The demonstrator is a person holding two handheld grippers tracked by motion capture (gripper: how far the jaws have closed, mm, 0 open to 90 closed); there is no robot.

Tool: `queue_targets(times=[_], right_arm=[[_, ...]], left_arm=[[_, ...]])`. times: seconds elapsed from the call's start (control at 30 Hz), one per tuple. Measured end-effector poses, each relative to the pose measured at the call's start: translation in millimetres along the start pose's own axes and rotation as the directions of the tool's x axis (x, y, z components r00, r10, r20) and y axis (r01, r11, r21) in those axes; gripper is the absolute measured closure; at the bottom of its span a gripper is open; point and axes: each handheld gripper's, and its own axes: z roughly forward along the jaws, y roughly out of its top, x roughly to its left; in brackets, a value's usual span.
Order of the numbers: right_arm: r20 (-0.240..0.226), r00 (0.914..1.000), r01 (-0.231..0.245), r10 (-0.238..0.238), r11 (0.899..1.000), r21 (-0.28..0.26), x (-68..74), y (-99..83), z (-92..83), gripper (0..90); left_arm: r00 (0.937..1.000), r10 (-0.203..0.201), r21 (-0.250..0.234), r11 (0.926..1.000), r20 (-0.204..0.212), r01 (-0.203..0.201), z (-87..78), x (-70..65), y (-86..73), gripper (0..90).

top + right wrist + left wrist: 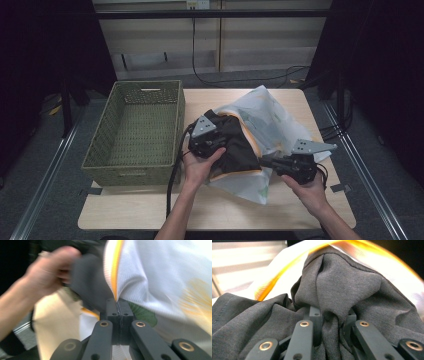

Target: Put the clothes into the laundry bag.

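Tabletop (150,210): one basket (135,130), one garment (260,125) pinched by both left gripper (206,141) and right gripper (265,161)

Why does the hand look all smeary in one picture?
In the right gripper view the hand is blurred by motion, like the orange pattern at the edge. In the left gripper view the grey cloth is sharp, its orange trim streaked. The high view is dim with dark corners.

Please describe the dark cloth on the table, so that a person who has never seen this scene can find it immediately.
Start from the green woven basket on the left of the wooden table. Just right of it lies a crumpled heap of fabric; the dark grey cloth sits on its left part, pinched by the left gripper. Unlike the white printed fabric with the orange edge around it, it is plain and dark.
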Motion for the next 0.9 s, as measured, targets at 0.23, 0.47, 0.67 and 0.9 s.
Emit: queue_targets(times=[0.23, 0.47, 0.67, 0.9], right_arm=[[-0.038, 0.9993, 0.002, 0.000, 0.998, 0.061, 6.7, -10.1, 14.8, 90.0], [-0.016, 0.9992, -0.036, 0.038, 0.994, 0.105, -10.0, -28.8, 13.2, 89.7], [0.020, 0.9994, -0.028, 0.027, 0.997, 0.072, -14.0, -25.8, 3.5, 69.6], [0.118, 0.9909, 0.062, -0.065, 0.997, 0.035, -7.9, 5.9, 9.2, 52.5]], left_arm=[[0.9963, -0.001, 0.106, 0.9943, 0.086, -0.008, 41.8, -8.6, -34.3, 77.1], [0.9903, 0.008, 0.172, 0.9846, 0.139, -0.032, 77.5, -23.9, -61.2, 77.0], [0.9847, 0.003, 0.194, 0.9804, 0.174, -0.037, 72.0, -24.0, -59.5, 72.5], [0.9678, -0.024, 0.189, 0.9816, 0.250, -0.024, 50.0, -36.4, -61.0, 57.2]])
